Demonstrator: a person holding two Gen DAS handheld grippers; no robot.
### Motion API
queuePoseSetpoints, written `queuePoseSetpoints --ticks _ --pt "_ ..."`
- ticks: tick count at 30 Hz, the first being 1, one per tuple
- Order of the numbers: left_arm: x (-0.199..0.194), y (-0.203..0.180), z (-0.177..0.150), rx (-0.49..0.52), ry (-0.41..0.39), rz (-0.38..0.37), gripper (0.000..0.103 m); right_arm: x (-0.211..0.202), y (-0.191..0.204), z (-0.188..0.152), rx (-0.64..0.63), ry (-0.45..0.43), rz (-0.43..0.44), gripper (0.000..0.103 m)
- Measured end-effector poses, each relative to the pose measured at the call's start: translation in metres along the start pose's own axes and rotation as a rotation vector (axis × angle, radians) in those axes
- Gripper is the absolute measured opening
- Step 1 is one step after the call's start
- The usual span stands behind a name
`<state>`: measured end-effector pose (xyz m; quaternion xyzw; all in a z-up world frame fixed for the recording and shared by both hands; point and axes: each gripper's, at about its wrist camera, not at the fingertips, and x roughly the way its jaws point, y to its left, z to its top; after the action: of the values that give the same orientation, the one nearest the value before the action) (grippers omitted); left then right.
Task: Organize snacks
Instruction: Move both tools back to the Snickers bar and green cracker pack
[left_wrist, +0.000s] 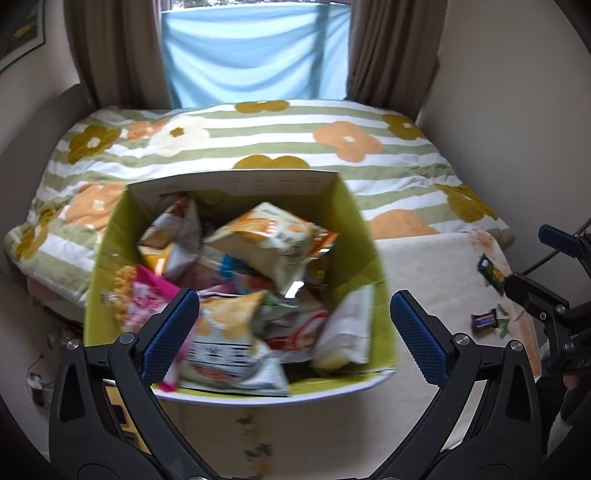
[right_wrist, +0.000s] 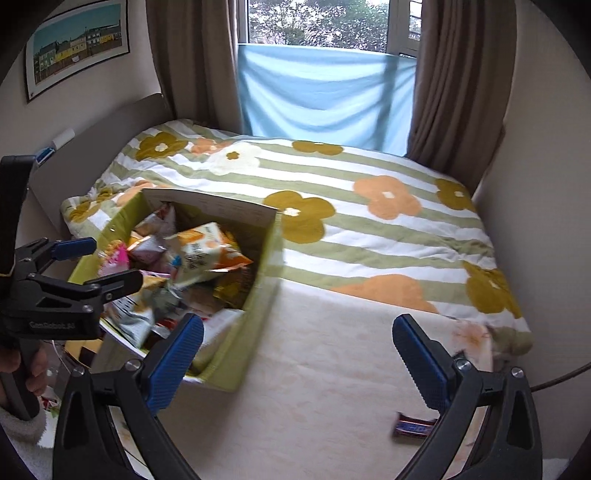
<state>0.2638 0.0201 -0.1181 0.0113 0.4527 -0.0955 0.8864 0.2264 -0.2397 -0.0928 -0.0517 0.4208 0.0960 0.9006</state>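
My left gripper (left_wrist: 294, 334) hangs wide and empty over the green box (left_wrist: 354, 229) full of snack bags. My right gripper (right_wrist: 297, 360) gapes wide too, a chocolate bar (right_wrist: 413, 430) at five o'clock.

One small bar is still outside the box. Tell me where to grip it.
Grip the purple candy bar across its narrow middle with the open right gripper, coming straight down: it lies flat on the cream cloth, long sides exposed.
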Motion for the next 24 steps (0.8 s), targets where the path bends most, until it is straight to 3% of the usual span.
queuePoseSetpoints --ticks 13,24 --pt "0.036 -0.175 -0.025 0.020 0.083 -0.103 0.103 -0.022 -0.158 -0.036 0.032 -0.004 -0.018 0.102" --pt "0.116 -0.283 -0.077 -0.031 0.225 -0.158 0.102 0.037 -0.241 -0.076 0.013 0.060 0.021 0.102"
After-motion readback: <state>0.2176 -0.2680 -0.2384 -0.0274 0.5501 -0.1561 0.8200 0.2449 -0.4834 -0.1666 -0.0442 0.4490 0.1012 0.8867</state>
